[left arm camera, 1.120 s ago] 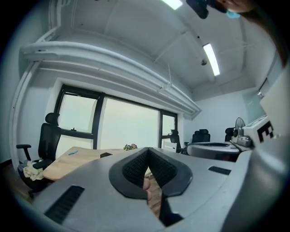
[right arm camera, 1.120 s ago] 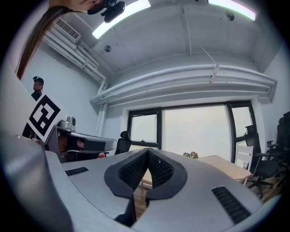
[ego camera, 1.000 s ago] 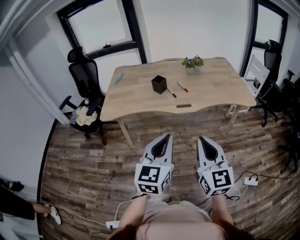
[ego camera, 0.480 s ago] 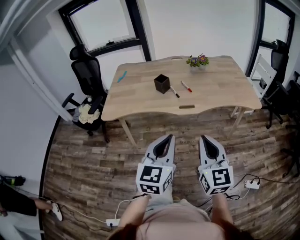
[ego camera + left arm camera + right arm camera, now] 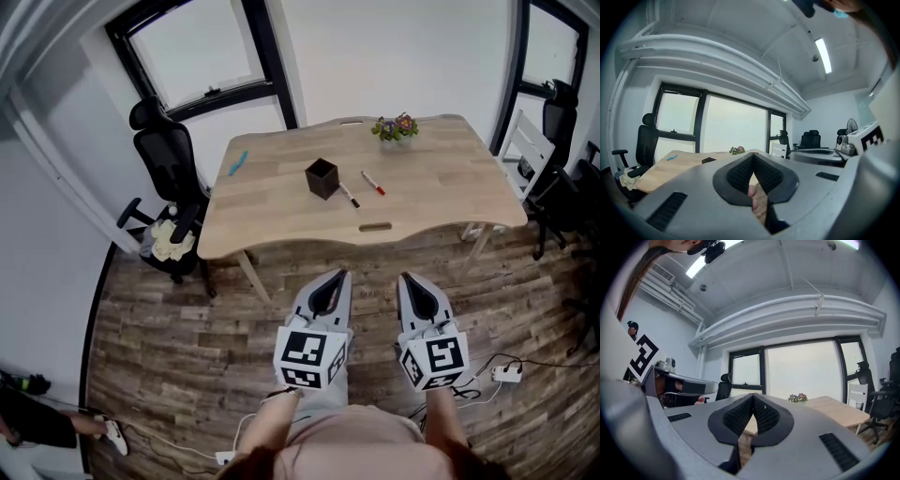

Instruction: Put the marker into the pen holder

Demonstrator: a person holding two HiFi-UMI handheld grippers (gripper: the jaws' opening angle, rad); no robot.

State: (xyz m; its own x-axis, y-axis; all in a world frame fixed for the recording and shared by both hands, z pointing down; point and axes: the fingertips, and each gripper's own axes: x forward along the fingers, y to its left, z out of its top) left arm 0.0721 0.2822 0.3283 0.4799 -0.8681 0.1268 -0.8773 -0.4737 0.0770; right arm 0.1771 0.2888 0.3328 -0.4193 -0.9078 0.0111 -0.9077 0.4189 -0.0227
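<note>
I hold my left gripper (image 5: 333, 279) and right gripper (image 5: 408, 281) side by side, both pointing toward twelve o'clock, jaws pressed together.

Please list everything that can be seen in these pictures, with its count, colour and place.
table: one, light wood, ahead
pen holder: one, black, mid-table
red-capped marker: one, white, right of the pen holder
black-capped marker: one, white, beside the pen holder
plant: one, green, table's far edge
blue thing: one, table's left part, unclear what
office chair: one, black, left of the table
power strip: one, white, floor at right
left gripper: grey, jaws together, empty
right gripper: grey, jaws together, empty
</note>
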